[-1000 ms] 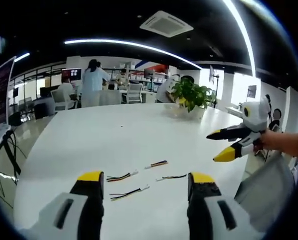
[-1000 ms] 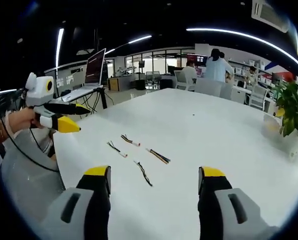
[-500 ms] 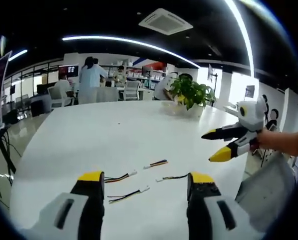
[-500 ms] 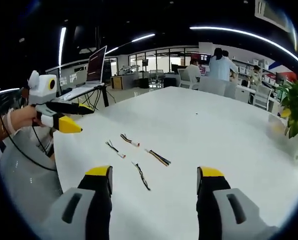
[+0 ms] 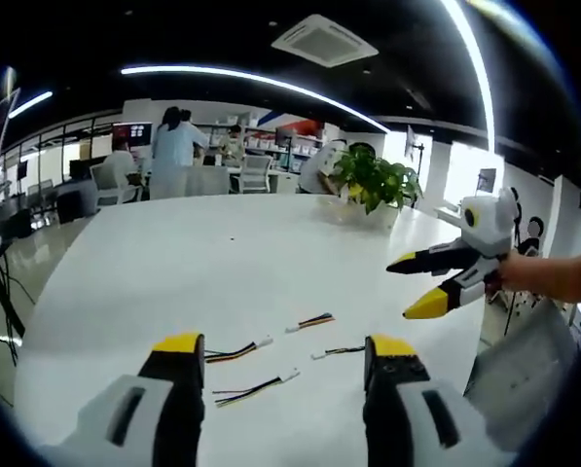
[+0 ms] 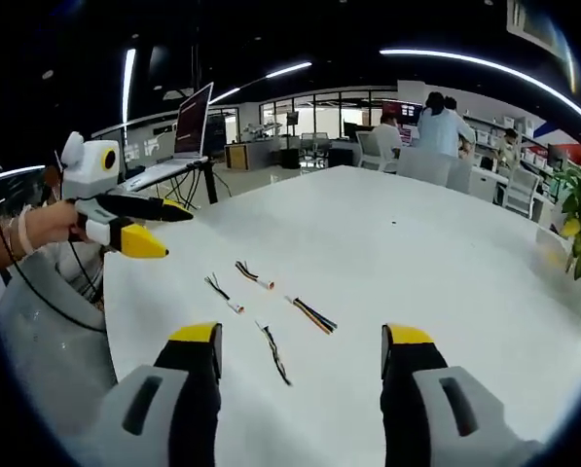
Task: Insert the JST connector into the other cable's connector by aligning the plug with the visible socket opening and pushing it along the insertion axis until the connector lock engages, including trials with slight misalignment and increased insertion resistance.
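White tabletop [image 5: 173,263] cables [image 5: 271,362] were left ungrasped; both hand-held grippers [image 5: 285,355] [image 6: 300,345] were kept spread, slightly advanced.

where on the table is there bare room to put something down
The white table is bare from the four short cables out to the far edge, toward the potted plant. It is crowded only in the near strip where the cables lie, just ahead of both open grippers.
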{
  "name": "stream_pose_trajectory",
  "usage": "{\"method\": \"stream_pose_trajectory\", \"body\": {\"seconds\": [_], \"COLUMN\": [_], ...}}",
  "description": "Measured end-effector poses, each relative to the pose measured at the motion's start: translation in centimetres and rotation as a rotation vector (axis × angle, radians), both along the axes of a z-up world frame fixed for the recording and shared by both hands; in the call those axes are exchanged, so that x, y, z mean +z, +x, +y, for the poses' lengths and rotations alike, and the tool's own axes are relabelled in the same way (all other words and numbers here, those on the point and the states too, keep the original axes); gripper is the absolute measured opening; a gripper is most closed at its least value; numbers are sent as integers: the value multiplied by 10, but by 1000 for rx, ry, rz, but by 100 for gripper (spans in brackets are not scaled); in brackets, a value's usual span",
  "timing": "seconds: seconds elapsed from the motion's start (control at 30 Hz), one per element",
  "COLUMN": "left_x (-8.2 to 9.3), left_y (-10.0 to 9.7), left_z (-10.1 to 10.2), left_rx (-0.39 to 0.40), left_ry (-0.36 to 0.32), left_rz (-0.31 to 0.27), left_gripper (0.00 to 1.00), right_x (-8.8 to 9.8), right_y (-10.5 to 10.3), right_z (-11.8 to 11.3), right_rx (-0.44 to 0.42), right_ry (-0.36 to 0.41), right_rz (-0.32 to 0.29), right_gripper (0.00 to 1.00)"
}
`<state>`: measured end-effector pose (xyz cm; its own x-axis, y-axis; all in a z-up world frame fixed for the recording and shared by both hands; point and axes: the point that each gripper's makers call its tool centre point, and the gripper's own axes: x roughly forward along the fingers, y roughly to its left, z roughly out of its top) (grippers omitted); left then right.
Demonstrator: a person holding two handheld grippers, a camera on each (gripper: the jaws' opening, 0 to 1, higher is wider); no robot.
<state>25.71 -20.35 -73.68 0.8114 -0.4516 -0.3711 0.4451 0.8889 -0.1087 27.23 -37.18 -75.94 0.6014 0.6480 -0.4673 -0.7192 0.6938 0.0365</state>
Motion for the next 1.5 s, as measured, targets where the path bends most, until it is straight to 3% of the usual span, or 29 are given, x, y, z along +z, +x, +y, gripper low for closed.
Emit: {"method": "stream_pose_trajectory", "body": {"seconds": [0.27, 0.43, 0.6, 0.87, 1.17, 1.5], "left_x": [-1, -4, -4, -10, -12, -19], "left_y": [7, 14, 22, 29, 40, 50], "left_z": [9, 13, 13, 8, 6, 9], "left_rx": [21, 13, 13, -23, -68, -93], "left_ry": [5, 19, -2, 19, 2, 39], "left_rz": [-1, 0, 1, 10, 4, 4], "left_gripper": [63, 62, 61, 61, 60, 61], "right_x": [0, -4, -4, -21, -21, -25], "right_y": [12, 19, 20, 24, 32, 38], "right_z": [3, 7, 17, 19, 22, 22], "right_rx": [27, 56, 78, 107, 118, 132], "right_ry": [-12, -16, 23, -25, -15, -27], "right_rz": [-10, 1, 20, 43, 45, 50], "right_gripper": [66, 60, 57, 56, 53, 51]}}
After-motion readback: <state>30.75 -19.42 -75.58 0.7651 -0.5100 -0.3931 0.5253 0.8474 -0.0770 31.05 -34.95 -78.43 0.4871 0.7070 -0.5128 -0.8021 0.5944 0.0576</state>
